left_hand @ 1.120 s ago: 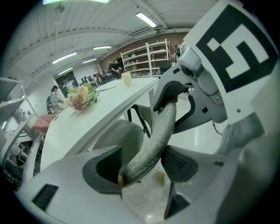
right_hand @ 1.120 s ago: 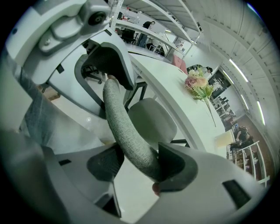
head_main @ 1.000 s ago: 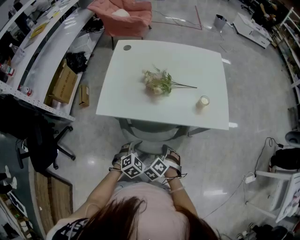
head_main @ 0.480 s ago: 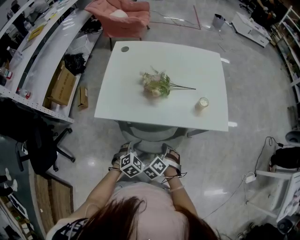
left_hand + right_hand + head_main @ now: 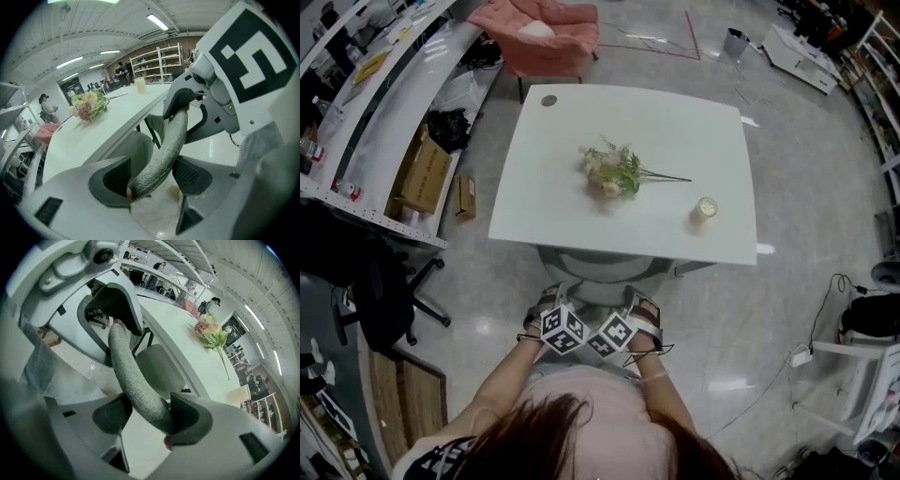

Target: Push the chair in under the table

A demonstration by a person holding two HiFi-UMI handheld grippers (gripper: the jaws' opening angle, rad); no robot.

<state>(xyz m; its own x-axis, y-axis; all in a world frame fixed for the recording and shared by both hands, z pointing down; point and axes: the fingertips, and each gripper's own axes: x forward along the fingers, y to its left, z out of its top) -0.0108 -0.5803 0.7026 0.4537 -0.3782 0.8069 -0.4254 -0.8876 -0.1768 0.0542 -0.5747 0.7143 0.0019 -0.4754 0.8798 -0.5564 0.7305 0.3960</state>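
A grey chair [image 5: 598,274] stands at the near edge of the white table [image 5: 675,122], its seat mostly beneath the tabletop. Only the curved fabric backrest rim [image 5: 165,149] [image 5: 129,376] sticks out. My left gripper [image 5: 551,302] [image 5: 152,180] is shut on the rim's left end. My right gripper [image 5: 643,307] [image 5: 147,414] is shut on its right end. In each gripper view the other gripper shows clamped farther along the same rim. On the tabletop lie a bunch of flowers [image 5: 614,171] and a small candle jar [image 5: 705,208].
A pink armchair [image 5: 546,33] stands beyond the table's far side. Cardboard boxes [image 5: 427,169] and long shelving line the left, with a black office chair [image 5: 384,291] nearer. Cables [image 5: 806,356] and a white rack [image 5: 872,375] are on the floor at right.
The table's near edge has come slightly closer to the grippers, and a little less of the chair shows in front of it. Both grippers keep their hold on the backrest.
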